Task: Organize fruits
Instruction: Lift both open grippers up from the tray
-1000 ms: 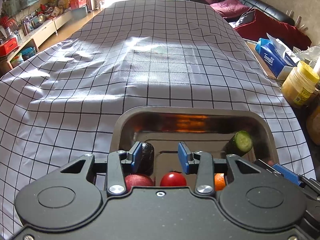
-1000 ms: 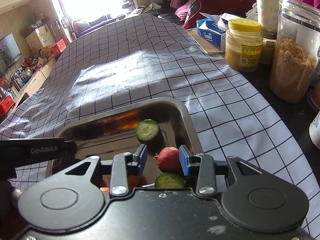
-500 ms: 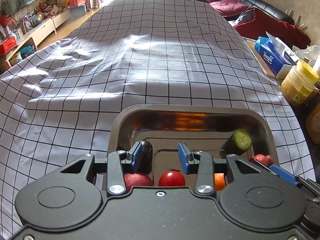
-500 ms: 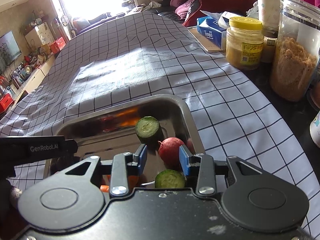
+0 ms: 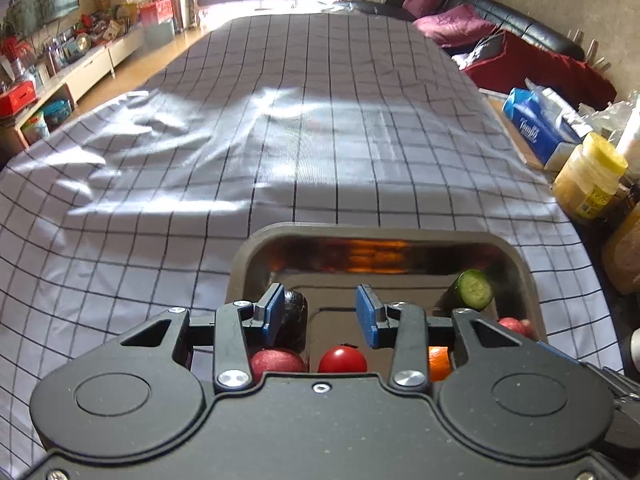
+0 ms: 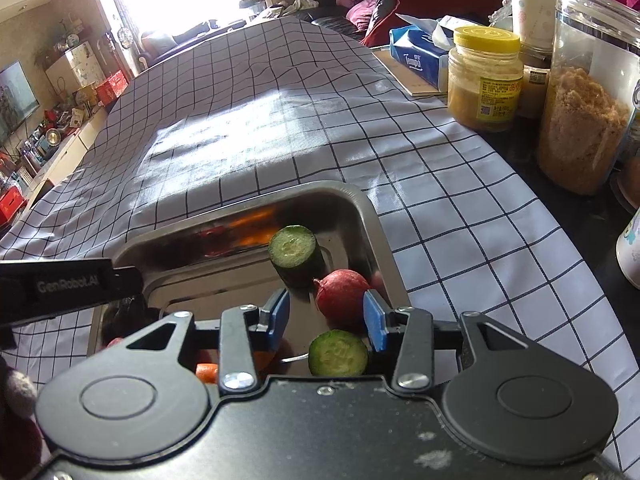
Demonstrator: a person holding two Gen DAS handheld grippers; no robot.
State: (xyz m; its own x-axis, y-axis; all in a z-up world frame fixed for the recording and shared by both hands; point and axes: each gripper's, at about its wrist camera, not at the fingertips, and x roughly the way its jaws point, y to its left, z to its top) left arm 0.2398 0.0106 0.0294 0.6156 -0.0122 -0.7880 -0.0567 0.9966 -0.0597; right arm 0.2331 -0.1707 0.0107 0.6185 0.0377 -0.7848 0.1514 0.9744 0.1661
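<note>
**Both pairs of fingers spread over the tray**

Fingers on my left gripper (image 5: 320, 314) are released, hanging over the metal tray (image 5: 372, 230) with a tomato (image 5: 342, 359) just below their gap. My right gripper (image 6: 326, 316) is spread too, gripping nothing; a red radish (image 6: 340, 292) sits by its right pad, near two cucumber pieces (image 6: 292, 246). Everything lies in the tray, which I judge is where the produce belongs, so nothing needs holding.
</note>
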